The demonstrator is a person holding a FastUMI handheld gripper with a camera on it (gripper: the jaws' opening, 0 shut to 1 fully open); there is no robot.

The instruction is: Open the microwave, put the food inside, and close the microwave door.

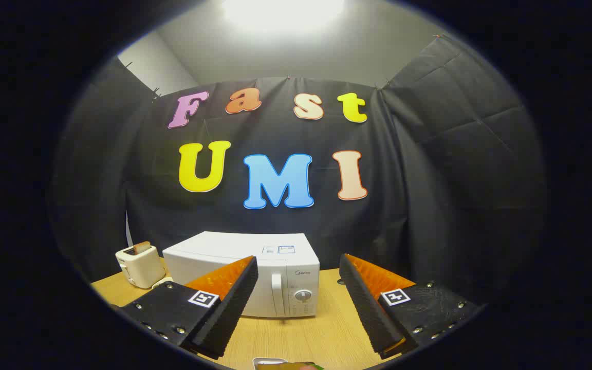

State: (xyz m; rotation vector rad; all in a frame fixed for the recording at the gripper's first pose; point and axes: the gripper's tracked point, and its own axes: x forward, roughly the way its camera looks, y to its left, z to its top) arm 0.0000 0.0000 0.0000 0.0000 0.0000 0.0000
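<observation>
Opening the door comes first, so aim your gripper (298, 303) at the vertical handle (276, 294) that shows low in the middle of the frame, between the two fingers and beyond them. Your fingers stand wide apart and hold nothing; the microwave (255, 257) sits shut on the wooden table (296, 334), well ahead of the tips. I judge the handle is best taken from the front with one finger slipping behind it, then drawn along the door's swing, which probably hinges on the side away from the control dial (302, 295); pulling straight back may drag the whole oven toward you.

Mind what lies close. A toaster (139, 264) stands just beside the microwave at the lower left, so a door opening that way has little spare room. To the lower right the table is bare up to the black cloth, giving you room to approach. At the very bottom centre, beneath the fingers, sits what looks like the food on a white dish (275, 364); it is too cut off to say more, so keep your descent clear of it.
</observation>
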